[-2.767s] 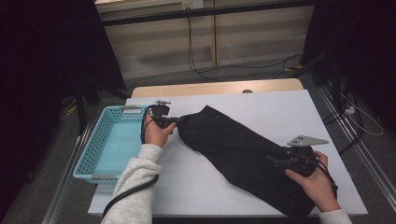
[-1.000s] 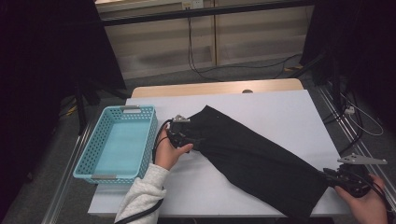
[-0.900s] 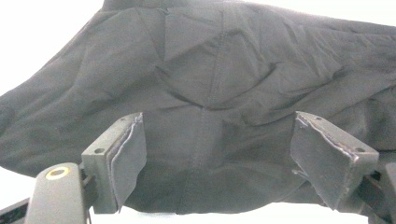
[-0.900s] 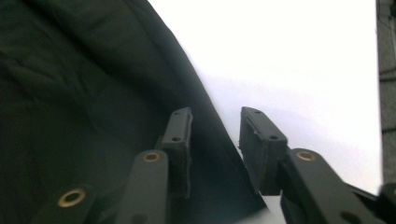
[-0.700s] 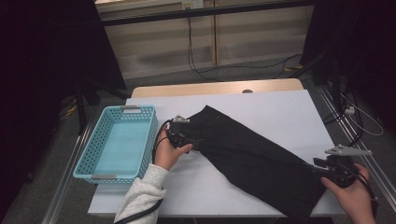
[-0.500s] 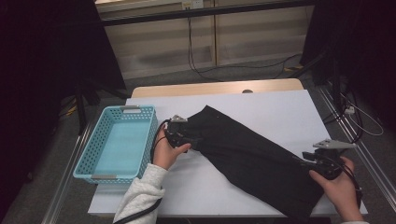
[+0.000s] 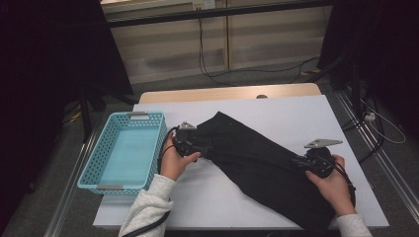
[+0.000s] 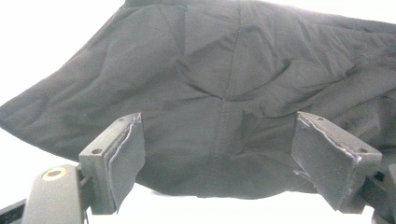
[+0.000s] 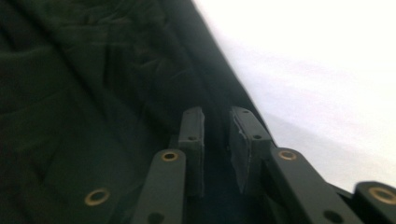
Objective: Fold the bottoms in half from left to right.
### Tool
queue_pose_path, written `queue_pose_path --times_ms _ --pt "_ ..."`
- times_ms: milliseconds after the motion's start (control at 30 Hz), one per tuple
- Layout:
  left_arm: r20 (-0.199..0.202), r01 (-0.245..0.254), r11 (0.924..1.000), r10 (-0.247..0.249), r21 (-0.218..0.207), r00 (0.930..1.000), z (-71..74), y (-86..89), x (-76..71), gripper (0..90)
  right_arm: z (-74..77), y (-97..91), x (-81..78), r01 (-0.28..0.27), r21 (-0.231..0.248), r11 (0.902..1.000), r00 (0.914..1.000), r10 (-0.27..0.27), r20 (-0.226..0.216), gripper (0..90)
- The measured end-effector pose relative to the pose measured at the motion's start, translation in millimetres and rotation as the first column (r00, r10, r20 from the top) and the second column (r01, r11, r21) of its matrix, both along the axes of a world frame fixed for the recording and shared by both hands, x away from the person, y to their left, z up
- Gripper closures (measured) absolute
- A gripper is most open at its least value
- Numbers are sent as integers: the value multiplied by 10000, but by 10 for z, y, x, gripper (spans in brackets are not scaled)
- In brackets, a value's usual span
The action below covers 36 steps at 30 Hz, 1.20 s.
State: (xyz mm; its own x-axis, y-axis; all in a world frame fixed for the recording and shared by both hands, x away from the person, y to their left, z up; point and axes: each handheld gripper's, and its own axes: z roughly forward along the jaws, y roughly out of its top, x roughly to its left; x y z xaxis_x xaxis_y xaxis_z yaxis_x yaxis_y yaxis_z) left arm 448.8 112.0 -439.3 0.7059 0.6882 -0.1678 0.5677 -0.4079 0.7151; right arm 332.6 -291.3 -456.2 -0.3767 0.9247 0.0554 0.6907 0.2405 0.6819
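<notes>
Our left gripper [image 7: 200, 146] sits spread wide at the upper end of the black garment [image 7: 262, 165], cloth between the pads but not pinched. Our right gripper [image 7: 302, 162] has just been closing on the garment's right edge, a narrow gap left. It lies diagonally across the white table [image 7: 306, 113], a blue basket [image 7: 126, 148] to the left.

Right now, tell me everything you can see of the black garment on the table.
The black garment is thin, matte woven cloth with stitched seams and soft creases. It lies flat and slantwise across the white table, beside the blue basket. The left tongs stand open over one end; the right tongs, nearly closed, meet its far edge.
</notes>
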Motion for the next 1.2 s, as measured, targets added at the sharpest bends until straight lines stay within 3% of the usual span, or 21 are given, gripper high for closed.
queue_pose_path --times_ms 100,233,333,500,567,633,767,867,1000,1200 --pt "-30 -99 9999 99 70 9999 -11 19 8 181 -26 -3 34 72 359 9993 10000 -75 66 885" --pt "-43 -98 9999 98 45 9999 -5 17 14 181 -16 -5 73 36 374 9993 10000 -34 -44 900" --pt "-52 -85 9999 85 71 9999 -14 0 16 181 2 -43 73 154 263 9995 9999 -156 60 900" --pt "-28 -48 9999 49 115 10000 -24 -17 14 182 37 -184 57 526 533 9972 9979 -544 347 900" --pt "9 -20 9999 19 151 10000 -35 -19 1 181 4 -175 75 450 254 9987 9986 -457 278 900" --pt "-128 37 9998 -35 183 9999 -34 2 -6 181 -18 -153 98 523 173 9985 9984 -526 184 879" --pt "21 -140 9999 139 100 9999 -2 49 -30 181 25 -83 144 399 -268 9988 9983 -387 430 762" --pt "-3 -98 9999 98 143 10000 13 92 -62 181 75 -33 194 372 -42 9993 9968 -368 713 724" --pt "89 -107 9997 105 198 9999 2 100 -91 181 81 125 341 -129 134 9998 9961 117 874 714" --pt "37 -214 9997 213 113 9998 3 146 -110 180 27 362 580 -744 47 9972 9948 739 706 717"
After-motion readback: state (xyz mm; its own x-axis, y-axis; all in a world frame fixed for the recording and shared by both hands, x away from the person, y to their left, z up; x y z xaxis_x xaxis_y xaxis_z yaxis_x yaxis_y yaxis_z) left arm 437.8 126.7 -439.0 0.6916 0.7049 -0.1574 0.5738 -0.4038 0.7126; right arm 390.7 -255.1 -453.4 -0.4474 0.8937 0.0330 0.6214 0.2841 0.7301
